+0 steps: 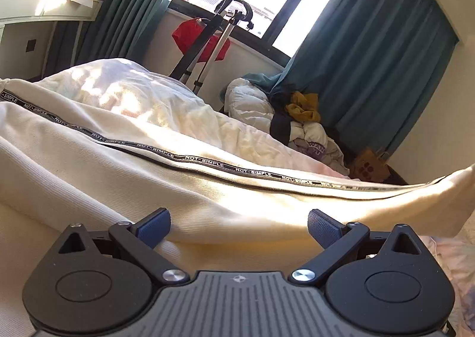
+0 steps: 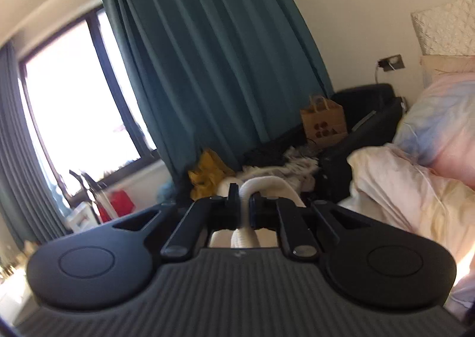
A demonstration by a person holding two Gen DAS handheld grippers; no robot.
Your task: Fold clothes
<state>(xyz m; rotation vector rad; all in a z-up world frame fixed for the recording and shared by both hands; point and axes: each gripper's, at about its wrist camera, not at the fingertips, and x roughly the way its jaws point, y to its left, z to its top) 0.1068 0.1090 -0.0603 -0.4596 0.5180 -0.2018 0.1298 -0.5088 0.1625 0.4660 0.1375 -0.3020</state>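
Note:
Cream trousers (image 1: 124,176) with a black "NOT-SIMPLE" side stripe (image 1: 207,160) lie stretched across the bed in the left wrist view, one end lifted at the right edge (image 1: 451,185). My left gripper (image 1: 239,225) is open and empty, its blue pads (image 1: 153,228) just in front of the trousers' near fold. My right gripper (image 2: 244,202) is shut on a bunched cream edge of the trousers (image 2: 267,184), held up in the air; the cloth passes between the fingers and hangs down behind them.
A white duvet (image 1: 133,93) is heaped behind the trousers. A pile of clothes (image 1: 299,117) and a brown paper bag (image 2: 323,123) lie by the teal curtain (image 2: 213,63). A pastel pillow (image 2: 439,123) is at right. A metal frame (image 1: 213,40) stands by the window.

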